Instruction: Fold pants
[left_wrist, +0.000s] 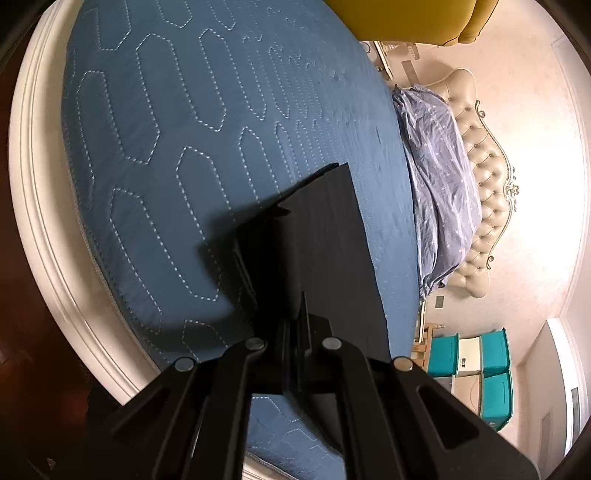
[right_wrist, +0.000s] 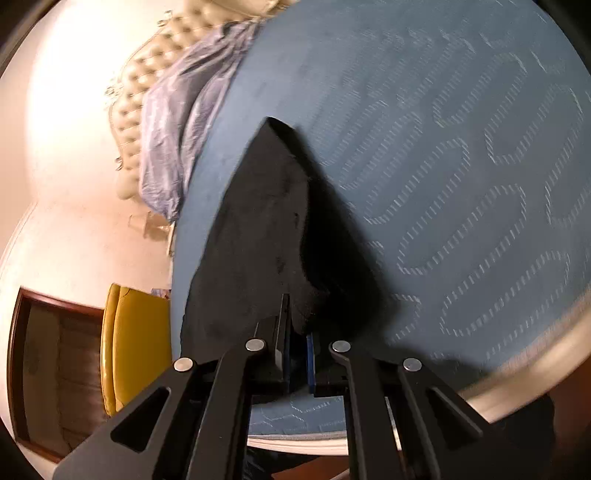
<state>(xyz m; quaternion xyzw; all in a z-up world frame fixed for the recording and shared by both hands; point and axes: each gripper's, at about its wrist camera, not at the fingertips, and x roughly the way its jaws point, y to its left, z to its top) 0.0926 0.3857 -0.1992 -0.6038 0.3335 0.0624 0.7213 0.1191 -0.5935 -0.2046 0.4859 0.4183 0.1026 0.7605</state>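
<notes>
The left gripper (left_wrist: 295, 314) and right gripper (right_wrist: 297, 332) each pinch the black pants (right_wrist: 258, 221). The cloth stretches from both jaws toward twelve o'clock over the blue quilt (left_wrist: 166, 129).

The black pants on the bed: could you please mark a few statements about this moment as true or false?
1. Both tongs are shut on the pants. True: left tongs, right tongs.
2. The bedcover is red. False: it is blue, with stitched lines.
3. A crumpled lilac blanket lies by the headboard. True.
4. The pants lie flat, untouched. False: they are gripped by both tongs.
</notes>
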